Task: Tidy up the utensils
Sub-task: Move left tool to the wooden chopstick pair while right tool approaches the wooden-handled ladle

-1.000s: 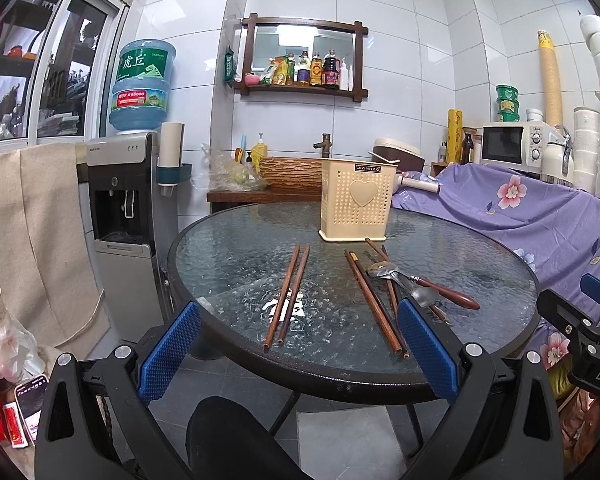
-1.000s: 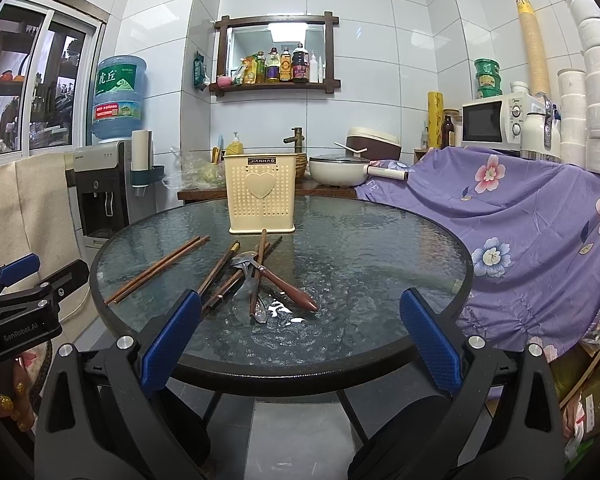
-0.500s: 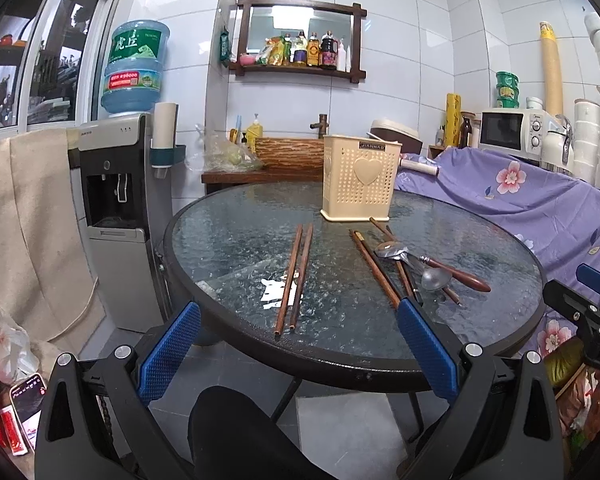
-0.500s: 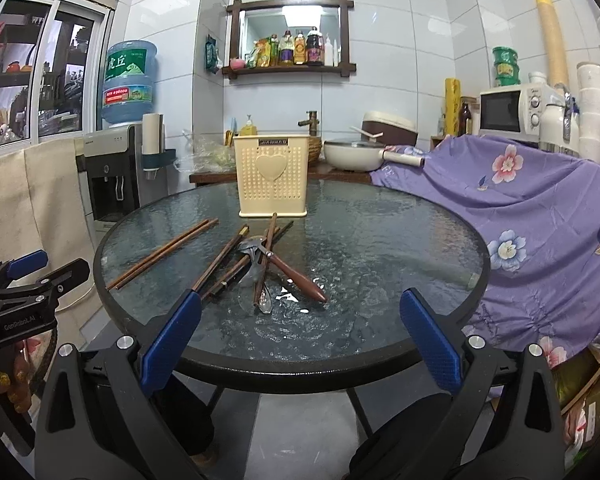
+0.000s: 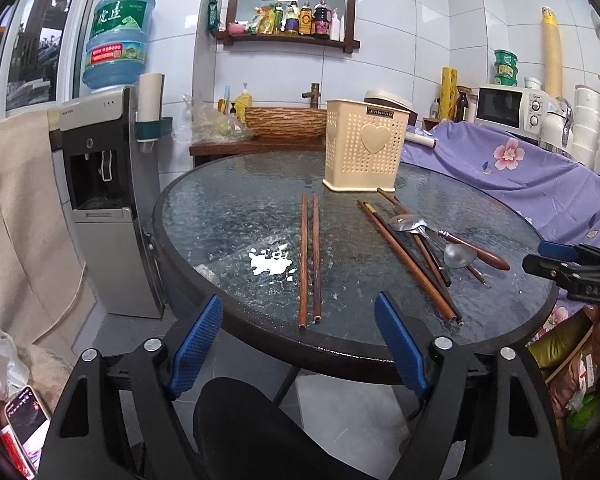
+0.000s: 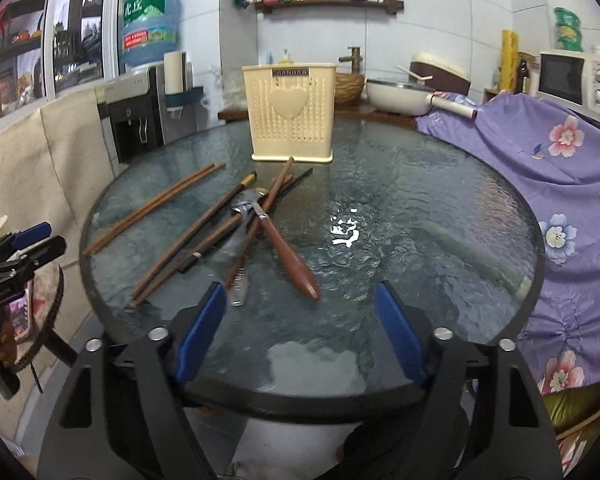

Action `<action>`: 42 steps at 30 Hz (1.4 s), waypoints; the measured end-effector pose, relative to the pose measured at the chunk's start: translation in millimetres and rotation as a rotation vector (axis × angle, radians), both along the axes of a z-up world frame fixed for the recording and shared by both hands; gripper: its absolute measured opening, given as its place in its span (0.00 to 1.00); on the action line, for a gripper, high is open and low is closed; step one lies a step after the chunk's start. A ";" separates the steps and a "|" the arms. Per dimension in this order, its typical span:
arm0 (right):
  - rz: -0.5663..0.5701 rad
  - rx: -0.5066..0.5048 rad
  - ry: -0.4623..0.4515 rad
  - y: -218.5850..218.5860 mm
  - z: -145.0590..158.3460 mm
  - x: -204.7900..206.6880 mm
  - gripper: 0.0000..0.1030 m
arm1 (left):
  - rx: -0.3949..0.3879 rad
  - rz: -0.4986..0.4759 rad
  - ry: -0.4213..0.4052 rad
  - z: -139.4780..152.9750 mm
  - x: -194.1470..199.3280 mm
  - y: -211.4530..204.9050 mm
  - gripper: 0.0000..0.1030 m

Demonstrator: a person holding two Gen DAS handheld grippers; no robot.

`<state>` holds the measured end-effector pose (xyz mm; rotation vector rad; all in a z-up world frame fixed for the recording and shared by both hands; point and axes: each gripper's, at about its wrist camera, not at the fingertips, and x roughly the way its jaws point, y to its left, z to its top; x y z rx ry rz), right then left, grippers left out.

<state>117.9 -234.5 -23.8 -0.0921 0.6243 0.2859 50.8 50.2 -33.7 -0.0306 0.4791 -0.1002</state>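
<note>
Closing: both my claws are narrowing at this moment, and nothing lies between the blue pads of either.
Left claw (image 5: 300,344): pads apart, held off the near rim of the table (image 5: 228,216), lined up with the near ends of the chopstick pair (image 5: 310,256).
Right claw (image 6: 302,332): pads apart, hanging over the near part of the glass, just short of the heap of utensils; it grips nothing.
Chopstick pair: two brown sticks lying side by side on the glass, parallel, running from near the holder toward my left claw, apart from the other utensils.
Utensil heap (image 6: 236,236): more chopsticks, loosely crossed, with spoons lying among them, all flat on the table in front of the holder.
Wooden-handled spoon (image 6: 290,258): its brown handle points toward my right claw, its metal end tucked in among the crossed sticks.
Metal spoon (image 5: 458,256): seen from the left wrist, bowl up, resting on the sticks at the right side of the heap.
Holder (image 6: 292,112): cream plastic basket with a heart on its front, upright at the far side of the table, touching none of the sticks that I can tell.
Purple flowered cloth (image 6: 540,168): draped beside the table on the right.
Water dispenser (image 5: 100,184): stands to the left of the table.
</note>
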 end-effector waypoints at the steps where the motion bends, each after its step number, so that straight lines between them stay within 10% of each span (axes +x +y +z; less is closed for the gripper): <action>1: 0.011 -0.009 0.014 0.3 -1.5 5.1 0.65 | 0.002 -0.003 0.006 -1.6 1.6 0.6 0.69; 42: 0.130 -0.064 0.216 3.8 -15.0 63.8 0.46 | 0.104 -0.093 0.165 -12.7 42.2 10.0 0.34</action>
